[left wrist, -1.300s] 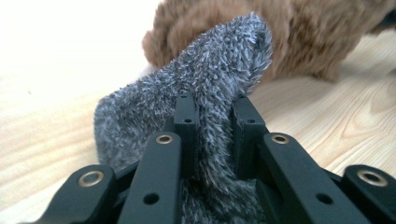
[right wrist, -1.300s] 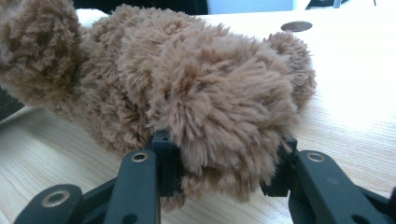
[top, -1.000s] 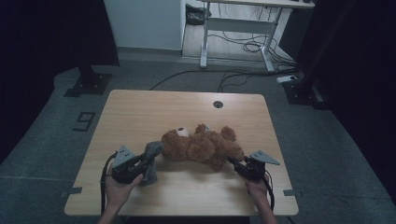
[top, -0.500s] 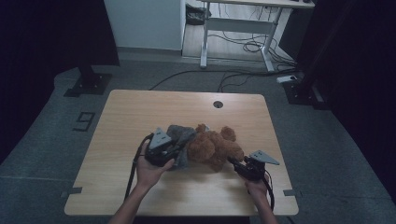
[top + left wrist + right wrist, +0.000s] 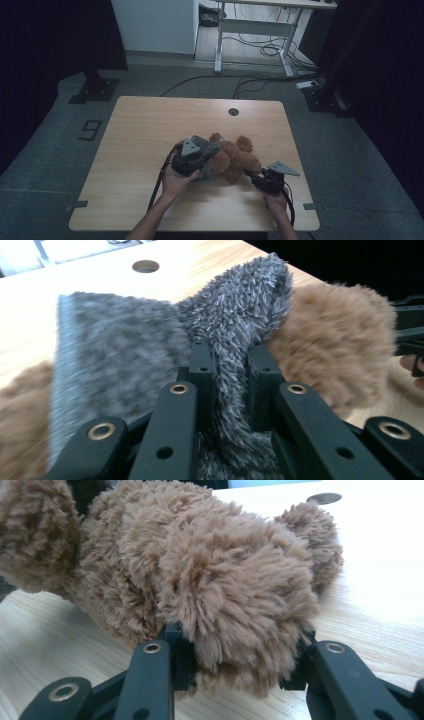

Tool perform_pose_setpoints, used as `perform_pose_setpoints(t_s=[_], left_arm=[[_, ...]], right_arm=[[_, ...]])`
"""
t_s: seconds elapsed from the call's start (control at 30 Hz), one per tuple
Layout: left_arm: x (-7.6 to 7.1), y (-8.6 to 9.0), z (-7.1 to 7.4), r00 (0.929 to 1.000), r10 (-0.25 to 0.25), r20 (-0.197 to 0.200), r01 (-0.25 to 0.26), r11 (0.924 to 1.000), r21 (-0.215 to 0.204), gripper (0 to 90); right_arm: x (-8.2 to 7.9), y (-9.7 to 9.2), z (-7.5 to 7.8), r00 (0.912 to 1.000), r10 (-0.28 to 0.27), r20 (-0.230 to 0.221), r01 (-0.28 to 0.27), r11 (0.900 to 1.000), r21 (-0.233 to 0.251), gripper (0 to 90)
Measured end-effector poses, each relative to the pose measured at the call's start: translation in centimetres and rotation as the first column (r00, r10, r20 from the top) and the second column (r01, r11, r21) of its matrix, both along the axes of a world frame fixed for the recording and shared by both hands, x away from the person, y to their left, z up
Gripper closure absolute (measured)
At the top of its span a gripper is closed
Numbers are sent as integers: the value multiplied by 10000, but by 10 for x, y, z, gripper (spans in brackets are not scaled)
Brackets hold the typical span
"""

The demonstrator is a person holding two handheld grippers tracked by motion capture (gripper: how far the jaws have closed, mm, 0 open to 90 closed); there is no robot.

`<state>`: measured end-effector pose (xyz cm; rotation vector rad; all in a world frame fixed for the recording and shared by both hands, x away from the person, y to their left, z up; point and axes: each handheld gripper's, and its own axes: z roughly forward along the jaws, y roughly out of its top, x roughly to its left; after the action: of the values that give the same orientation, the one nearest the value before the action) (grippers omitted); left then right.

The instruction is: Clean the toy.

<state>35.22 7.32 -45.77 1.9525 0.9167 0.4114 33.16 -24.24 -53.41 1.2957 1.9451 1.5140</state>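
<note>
Step in hand: I think I am pulling the grey fuzzy garment [image 5: 150,347] across the teddy bear [image 5: 235,159], either to dress it or to take the cloth off; I cannot tell which.

Where the bear is: it lies on the bench [image 5: 150,125], near the front edge and a bit right of the middle, between my two hands.

Left gripper [image 5: 207,156]: it sits at the left side of the bear, on top of the grey cloth.

Left jaws: nearly shut, pinching a fold of the grey garment tight between them. The cloth stands up in a ridge from the pinch.

Right gripper [image 5: 254,176]: it is low on the bench at the near right end of the bear.

Right jaws: partly open, with a fat brown limb of the bear squeezed between them. They have just been closing a little on it.

Next move: I think I must keep the right grip firm so the bear stays put, and draw the cloth slowly so it does not slip out.
</note>
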Motion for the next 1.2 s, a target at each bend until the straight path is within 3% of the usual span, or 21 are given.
perform_pose_setpoints(t_s=[0.5, 0.77, 0.93, 1.1, 1.2], left_arm=[[-10, 38, -4, 9986, 496, 166, -490, 9982, -345, 784], [-15, 70, -7, 9923, 1222, 212, -1215, 9921, -316, 784], [-15, 80, -11, 9891, 1467, 130, -1463, 9888, -303, 784], [-17, 95, -9, 9839, 1781, 127, -1781, 9840, 24, 787], [-17, 102, -8, 9816, 1906, 122, -1904, 9816, -104, 787]], right_arm=[[0, -2, -1, 10000, 73, 13, -72, 9998, -207, 599], [0, -1, -2, 10000, 70, -7, -70, 9998, -205, 599], [0, -1, -2, 10000, 94, -17, -95, 9996, -251, 599], [1, -1, -4, 9999, 83, -81, -85, 9997, -228, 600], [1, -1, -4, 9999, 82, -72, -84, 9997, -222, 600]])
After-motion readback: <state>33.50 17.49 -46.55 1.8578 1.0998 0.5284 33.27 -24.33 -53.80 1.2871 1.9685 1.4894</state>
